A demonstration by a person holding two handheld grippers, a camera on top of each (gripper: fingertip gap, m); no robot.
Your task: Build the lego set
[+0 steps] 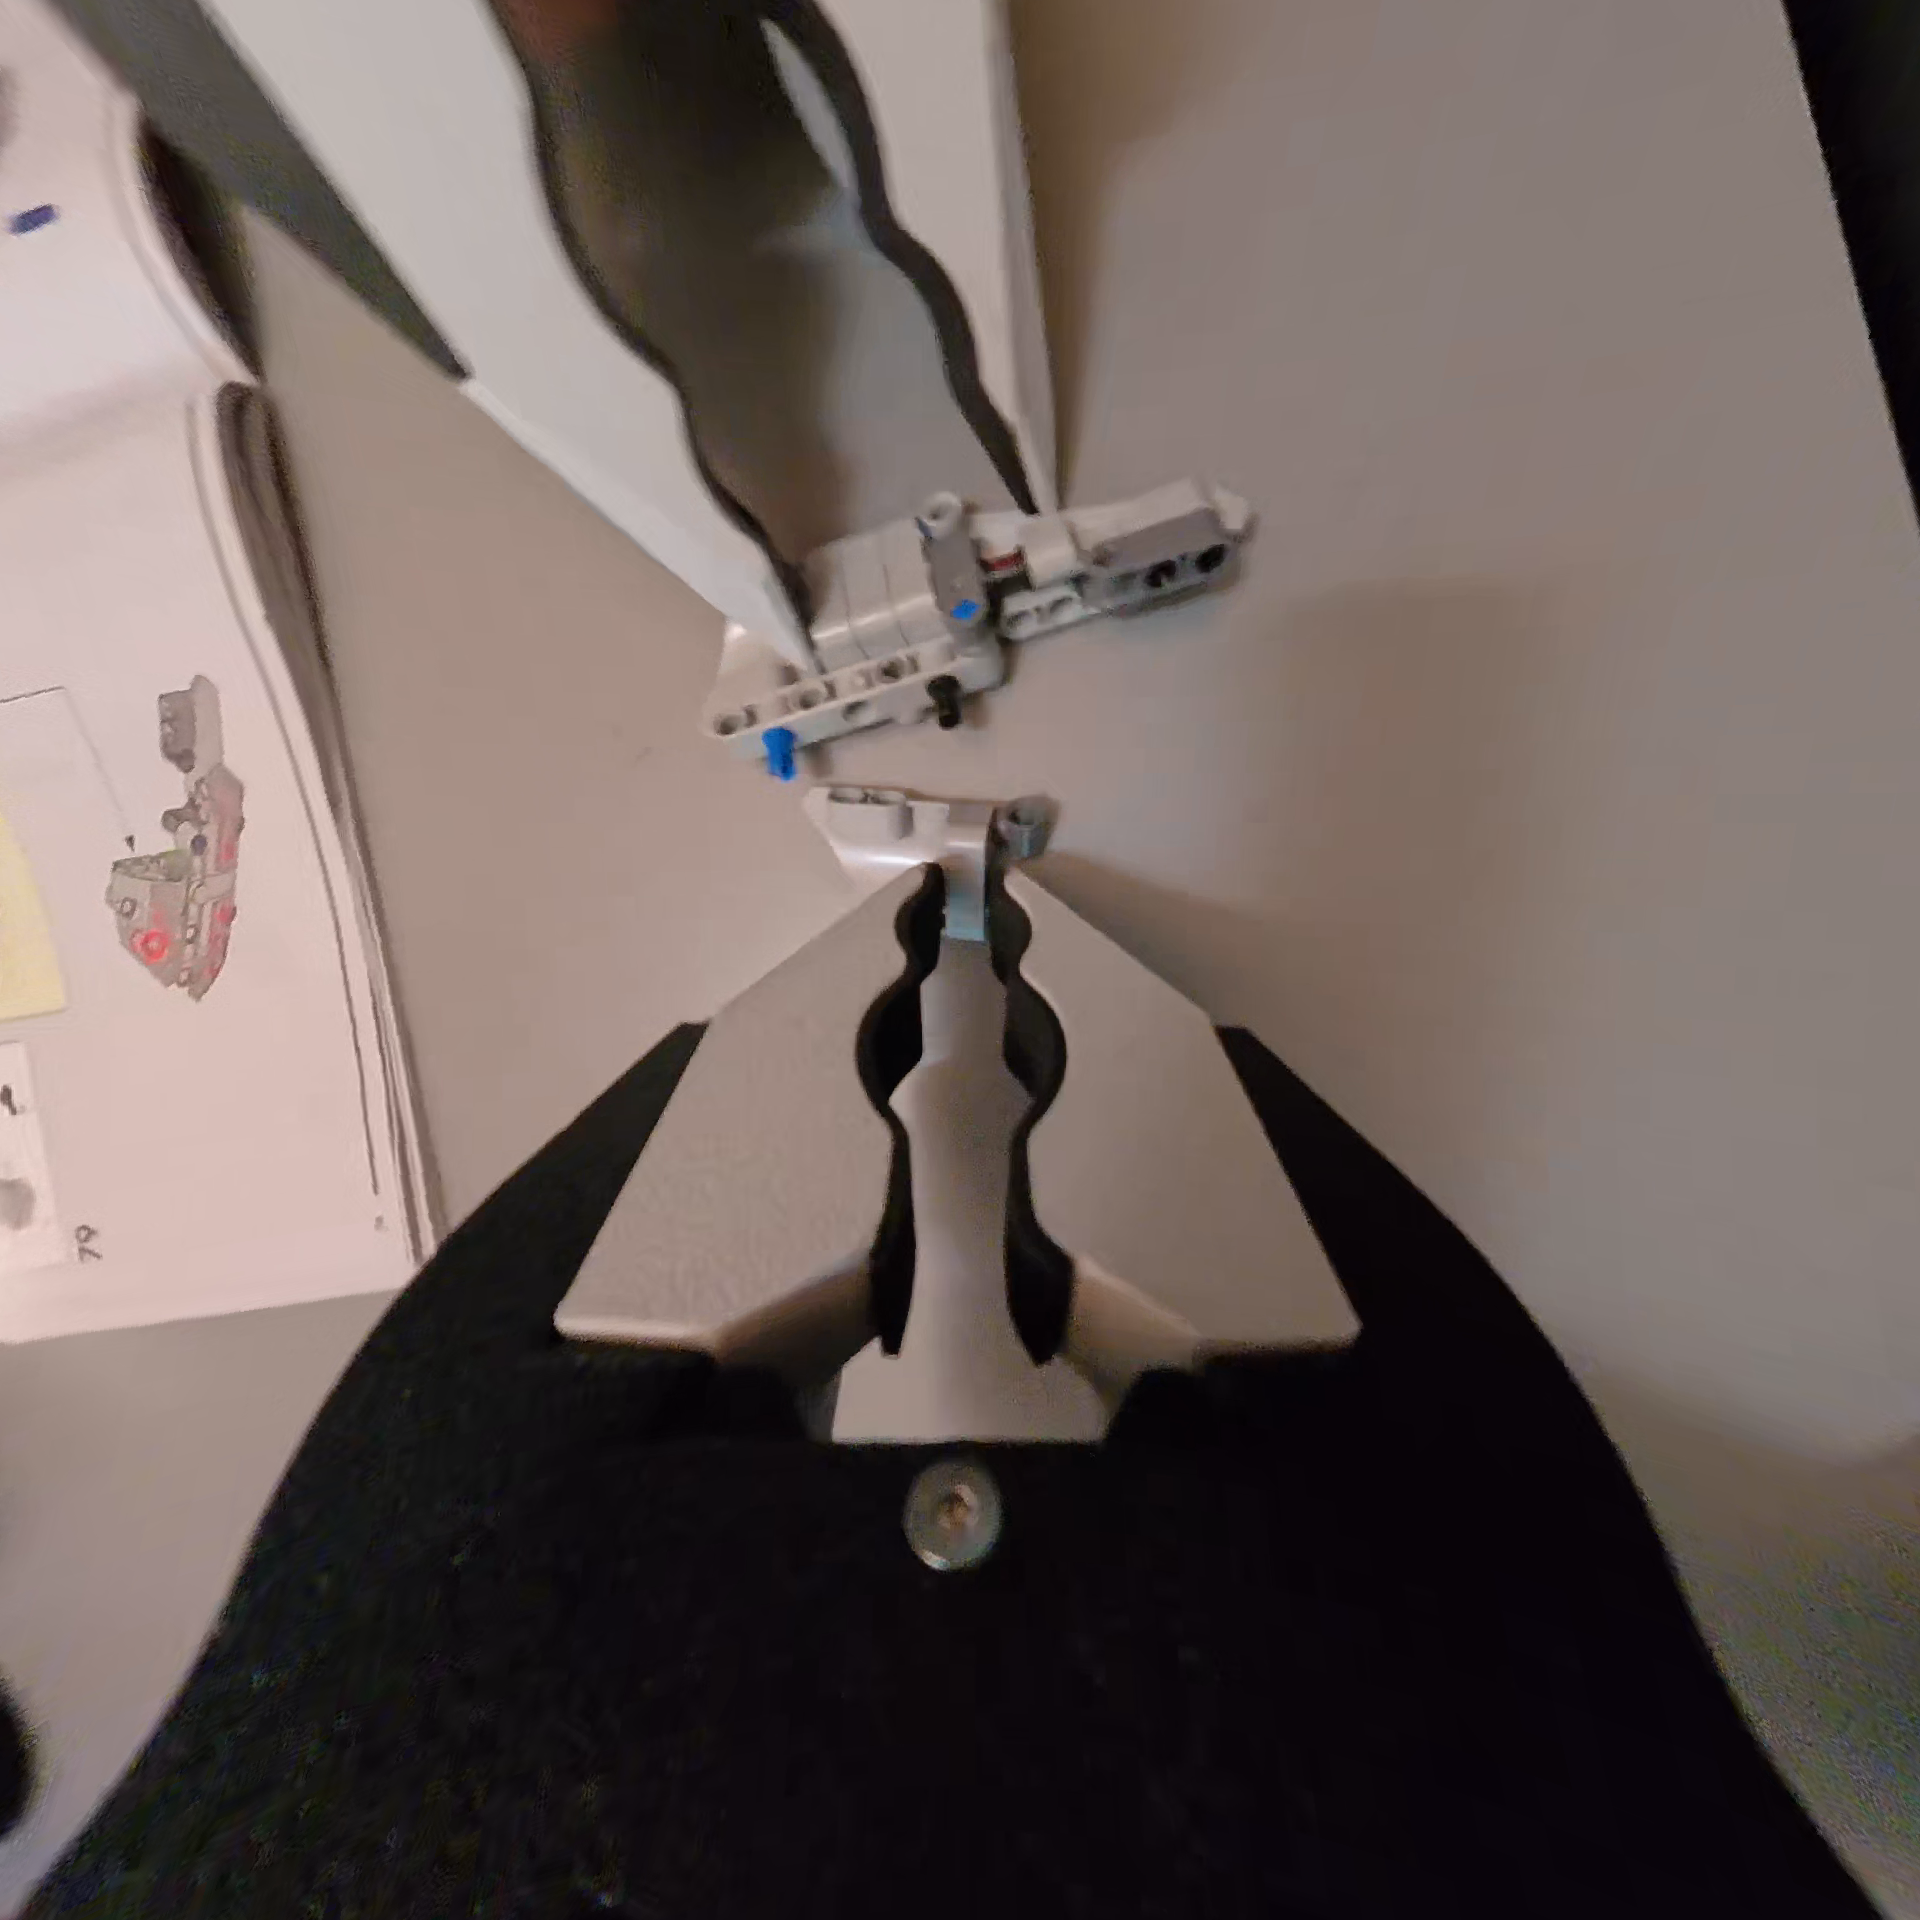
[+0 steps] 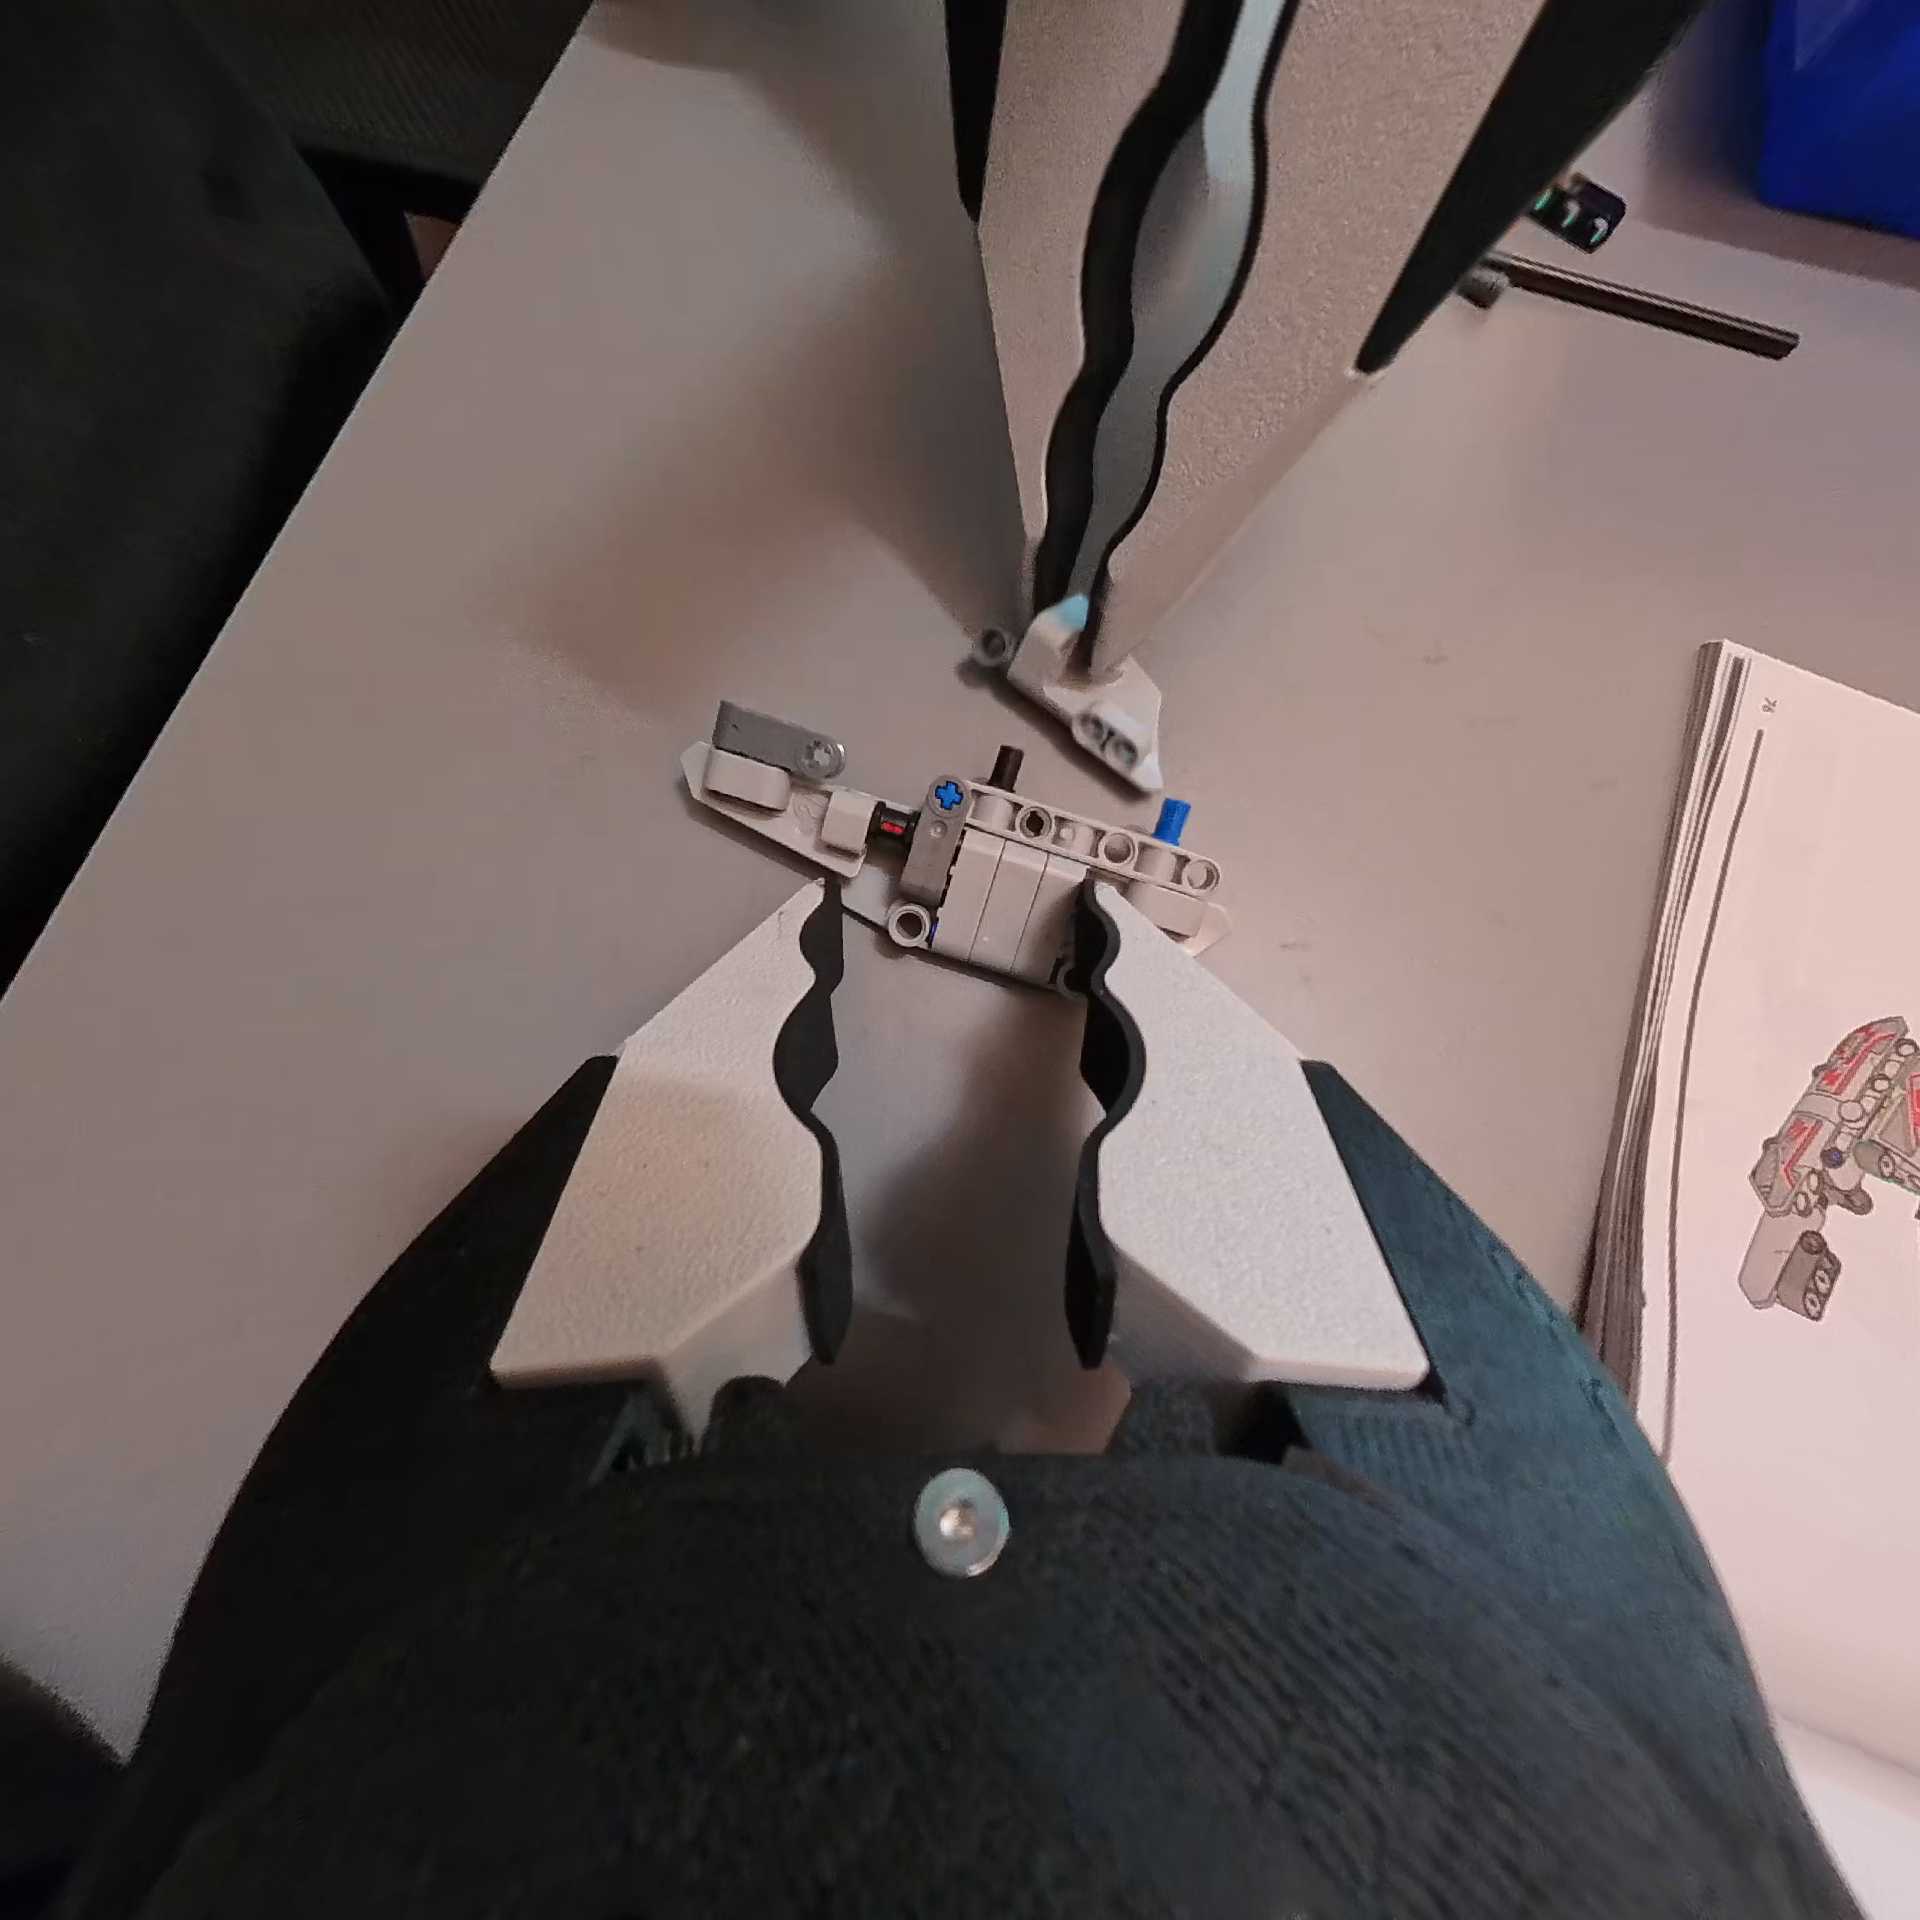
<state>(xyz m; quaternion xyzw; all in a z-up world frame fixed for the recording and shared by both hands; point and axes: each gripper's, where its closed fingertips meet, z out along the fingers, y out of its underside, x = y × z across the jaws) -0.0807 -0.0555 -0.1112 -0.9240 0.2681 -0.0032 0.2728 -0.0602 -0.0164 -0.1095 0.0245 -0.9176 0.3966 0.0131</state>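
Observation:
A grey lego assembly with a blue pin lies on the white table. My right gripper straddles its block end, both fingertips touching it. In the left wrist view the assembly sits at the tip of the right gripper, which comes in from the top. My left gripper is shut on a light grey angled panel piece and holds it just short of the assembly's beam and blue pin. The right wrist view shows that left gripper and its panel piece.
An open instruction booklet lies on the table to my left gripper's left; it shows at the right in the right wrist view. A blue bin and a black rod sit at the far right. The table edge runs along the left. My hands' fingertips stand some 5 centimeters from each other.

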